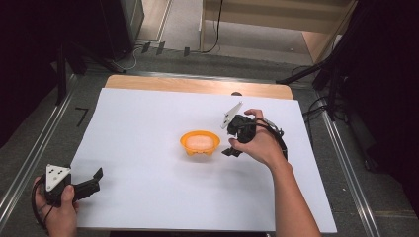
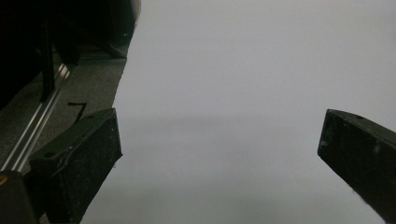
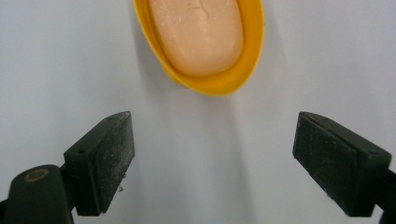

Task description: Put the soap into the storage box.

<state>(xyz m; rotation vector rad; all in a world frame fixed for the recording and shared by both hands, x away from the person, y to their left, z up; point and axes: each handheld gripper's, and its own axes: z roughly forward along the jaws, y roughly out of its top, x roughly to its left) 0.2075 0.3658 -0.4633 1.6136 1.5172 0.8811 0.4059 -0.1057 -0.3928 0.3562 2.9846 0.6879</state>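
White sheet (image 1: 148, 123), right claw (image 3: 212, 158) wide open, empty, near soap dish (image 3: 210, 84)

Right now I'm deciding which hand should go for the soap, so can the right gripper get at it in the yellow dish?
Probably yes. The right gripper is open and sits just beside the yellow dish, with only bare white sheet between. The soap lies uncovered, though the dish rim may hamper a side grasp.

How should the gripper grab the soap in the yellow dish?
Probably from above, across the soap's narrow width. It lies flat in the dish, whose rim wraps its sides, so just the domed top is free. The right gripper is open, wide enough, and already close.
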